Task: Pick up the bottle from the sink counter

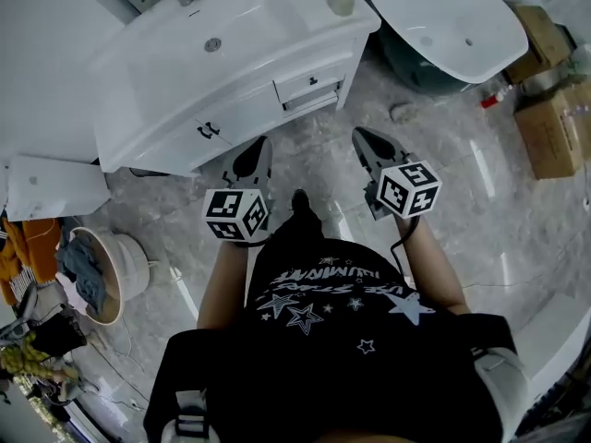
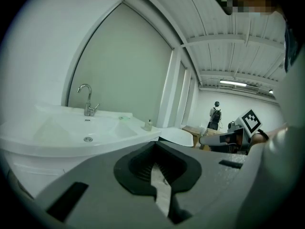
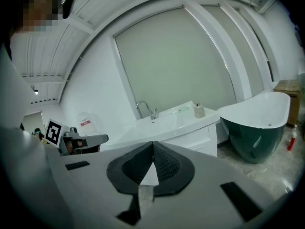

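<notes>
Your left hand-held gripper (image 1: 259, 148) and right hand-held gripper (image 1: 362, 137) are both pinched closed on nothing, side by side, well short of the bench (image 1: 277, 7); the bottle (image 1: 341, 1) stands upright at its right end, long axis vertical, cap up, near the bathtub (image 1: 443, 26).

The person wears a black shirt (image 1: 323, 358) printed with white stars and a line of white lettering across the front. The left gripper (image 1: 262, 143) and right gripper (image 1: 359, 134) are alike. Each has a grey shell tapering to a narrow nose, and each carries at its near end a white cube (image 1: 236, 215) printed with black square markers. A thin black cable (image 1: 401, 240) runs from the right one's cube (image 1: 407, 188). In the gripper views the grey shells show dark rectangular slots (image 3: 240, 201) and black ribbed pads (image 3: 167, 165).
</notes>
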The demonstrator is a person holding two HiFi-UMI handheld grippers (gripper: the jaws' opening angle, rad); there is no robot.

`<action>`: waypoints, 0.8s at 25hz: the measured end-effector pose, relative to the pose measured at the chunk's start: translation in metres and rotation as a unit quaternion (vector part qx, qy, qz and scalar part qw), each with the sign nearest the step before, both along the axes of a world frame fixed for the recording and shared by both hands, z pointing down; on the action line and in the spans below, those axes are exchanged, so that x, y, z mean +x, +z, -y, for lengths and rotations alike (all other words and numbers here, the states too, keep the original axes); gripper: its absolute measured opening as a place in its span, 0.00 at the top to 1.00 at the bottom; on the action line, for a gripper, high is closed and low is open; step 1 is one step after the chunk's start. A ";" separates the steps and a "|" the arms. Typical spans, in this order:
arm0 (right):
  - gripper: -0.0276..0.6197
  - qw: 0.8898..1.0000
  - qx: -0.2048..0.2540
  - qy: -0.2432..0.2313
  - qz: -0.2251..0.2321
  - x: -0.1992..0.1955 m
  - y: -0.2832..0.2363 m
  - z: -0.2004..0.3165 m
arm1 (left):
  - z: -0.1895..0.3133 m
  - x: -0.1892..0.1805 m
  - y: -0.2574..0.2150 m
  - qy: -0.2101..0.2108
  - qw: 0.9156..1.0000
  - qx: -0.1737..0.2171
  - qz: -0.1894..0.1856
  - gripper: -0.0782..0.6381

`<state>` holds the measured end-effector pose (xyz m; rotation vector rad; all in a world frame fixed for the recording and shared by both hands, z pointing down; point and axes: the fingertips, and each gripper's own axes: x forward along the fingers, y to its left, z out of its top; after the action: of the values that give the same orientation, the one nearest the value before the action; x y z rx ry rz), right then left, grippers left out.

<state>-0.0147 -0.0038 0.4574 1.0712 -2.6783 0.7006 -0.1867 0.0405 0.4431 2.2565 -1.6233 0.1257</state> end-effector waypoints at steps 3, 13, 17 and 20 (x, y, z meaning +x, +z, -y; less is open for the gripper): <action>0.95 1.000 -0.004 0.012 0.000 -0.021 0.000 0.046 | 0.048 -0.019 0.000 0.013 1.000 -0.002 -0.007 0.88; 0.95 0.999 -0.024 0.046 -0.013 -0.051 0.010 0.119 | 0.140 -0.050 0.013 0.049 0.998 -0.014 -0.027 0.88; 0.95 0.998 -0.028 0.056 -0.019 -0.040 0.015 0.138 | 0.162 -0.040 0.021 0.061 0.998 -0.023 -0.025 0.88; 0.95 0.997 -0.027 0.066 -0.014 -0.027 0.014 0.156 | 0.177 -0.025 0.022 0.070 0.997 -0.026 -0.025 0.88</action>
<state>-0.0416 -0.1597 0.4715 1.2422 -2.5691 0.7690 -0.2119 -0.1365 0.4647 2.3138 -1.4219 0.1439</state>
